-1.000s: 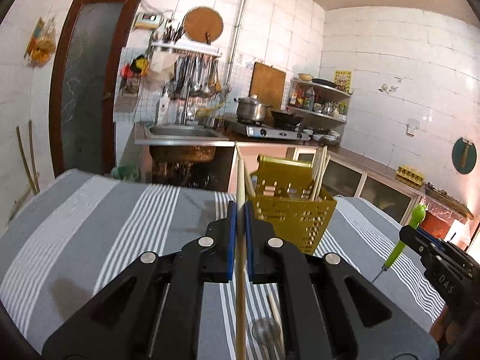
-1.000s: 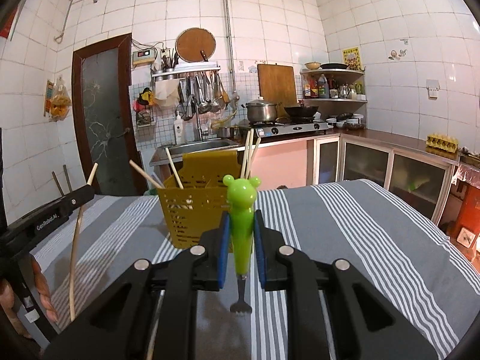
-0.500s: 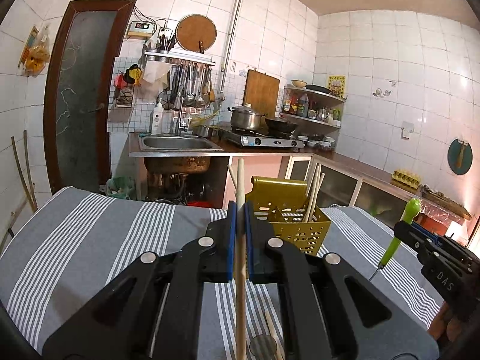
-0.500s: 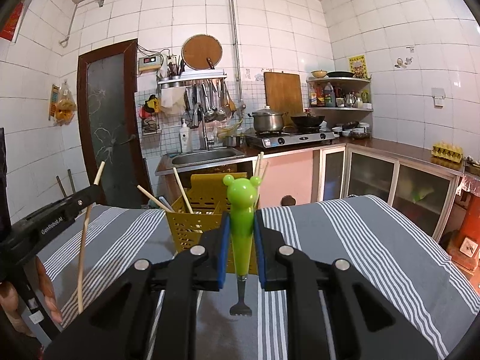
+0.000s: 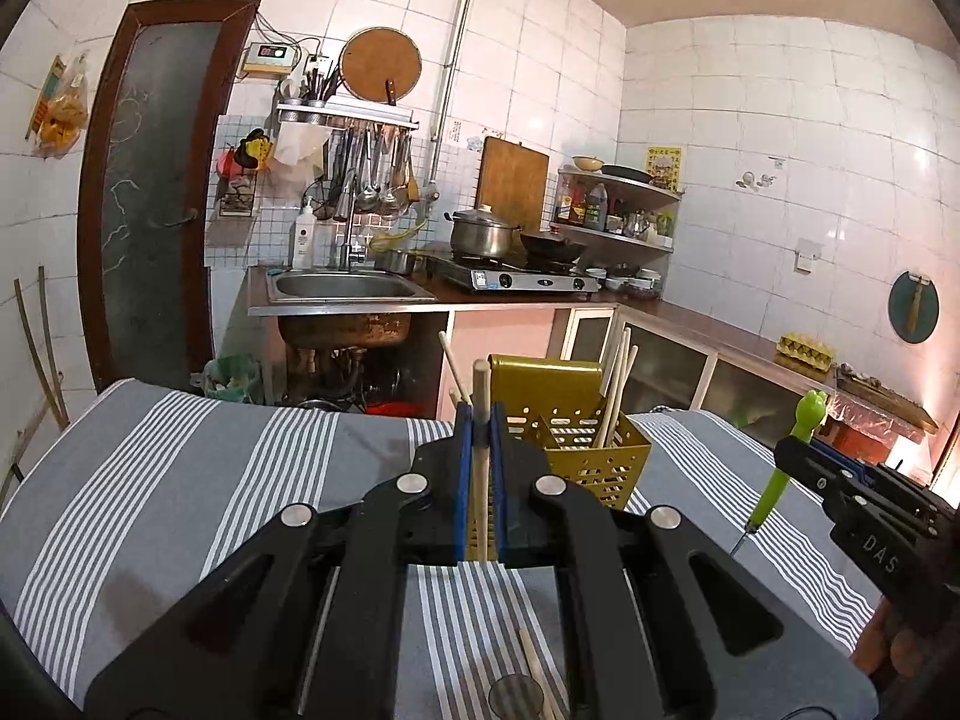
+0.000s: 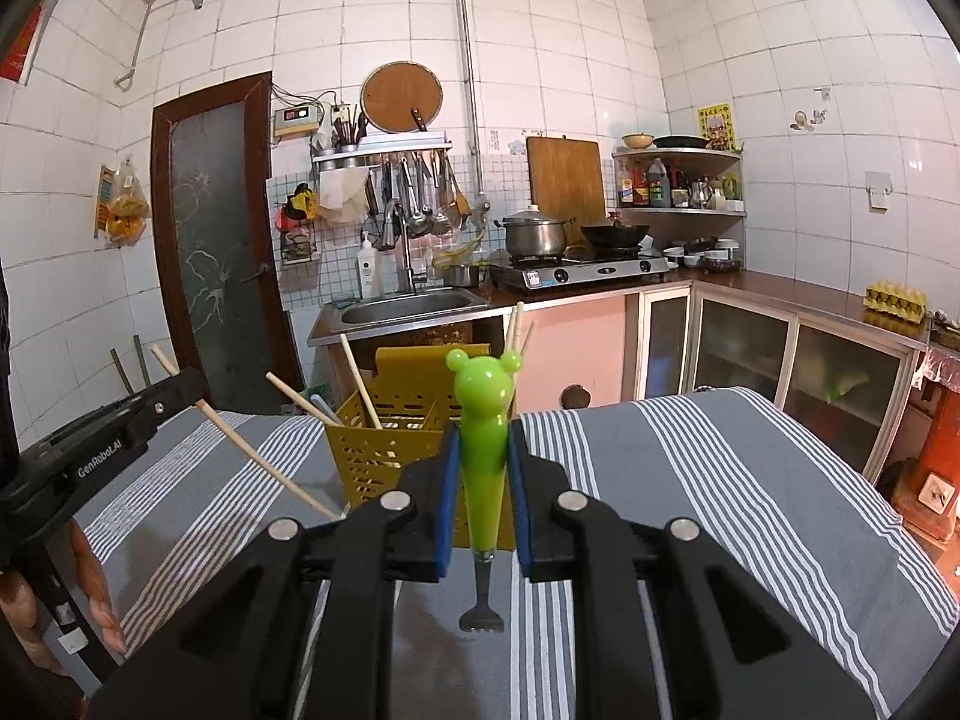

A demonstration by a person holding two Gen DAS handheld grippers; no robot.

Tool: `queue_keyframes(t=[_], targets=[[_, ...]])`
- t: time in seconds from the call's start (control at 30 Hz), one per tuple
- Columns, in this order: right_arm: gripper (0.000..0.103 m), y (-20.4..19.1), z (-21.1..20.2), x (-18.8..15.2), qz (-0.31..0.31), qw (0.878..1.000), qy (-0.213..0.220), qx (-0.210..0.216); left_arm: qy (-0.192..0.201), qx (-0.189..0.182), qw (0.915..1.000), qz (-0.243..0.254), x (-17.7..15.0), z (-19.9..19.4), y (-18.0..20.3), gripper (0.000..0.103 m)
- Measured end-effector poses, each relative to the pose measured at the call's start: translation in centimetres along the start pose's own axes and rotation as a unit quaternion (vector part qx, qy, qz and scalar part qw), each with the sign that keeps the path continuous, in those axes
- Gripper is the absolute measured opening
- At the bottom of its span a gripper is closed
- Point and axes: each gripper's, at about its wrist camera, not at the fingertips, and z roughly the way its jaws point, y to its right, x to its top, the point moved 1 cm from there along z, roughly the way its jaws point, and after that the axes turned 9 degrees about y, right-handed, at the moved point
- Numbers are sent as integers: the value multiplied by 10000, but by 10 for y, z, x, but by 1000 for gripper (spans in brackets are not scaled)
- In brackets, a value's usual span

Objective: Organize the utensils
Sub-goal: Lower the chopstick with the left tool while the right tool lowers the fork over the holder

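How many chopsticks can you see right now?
6 chopsticks: one in the left gripper, four standing in the yellow basket, one lying on the cloth. More may be hidden.

- A grey striped cloth [image 5: 180, 480] is covering the table in front of you.
- A steel sink [image 6: 414, 307] is sitting against the far wall you are facing.
- A lidded pot [image 6: 534, 234] and dark wok [image 6: 615, 235] are resting on the stove [image 6: 585, 270].
- A wooden cutting board [image 6: 564, 177] is leaning on the tiles.
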Motion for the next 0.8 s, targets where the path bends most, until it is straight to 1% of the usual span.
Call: queue_keyframes(t=[0.1,0.27,0.43,0.53,0.67,0.8], targets=[[16,3,2,4,10,10000,21,-34,3,-48,10000,-3,7,0,0,4],[16,7,7,8,60,10000,-11,-47,114,-104,9998,121,23,-5,7,4],[16,10,12,21,87,9999,85,-65,297,-151,9992,219,42,-8,14,4],[16,9,14,37,44,9997,232,-83,433,-207,9987,172,58,-8,18,4],[16,4,21,68,-13,9987,508,-88,748,-258,9967,190,86,-7,27,4],[16,-3,40,95,-69,9974,708,-104,947,-306,9948,231,109,7,36,4]])
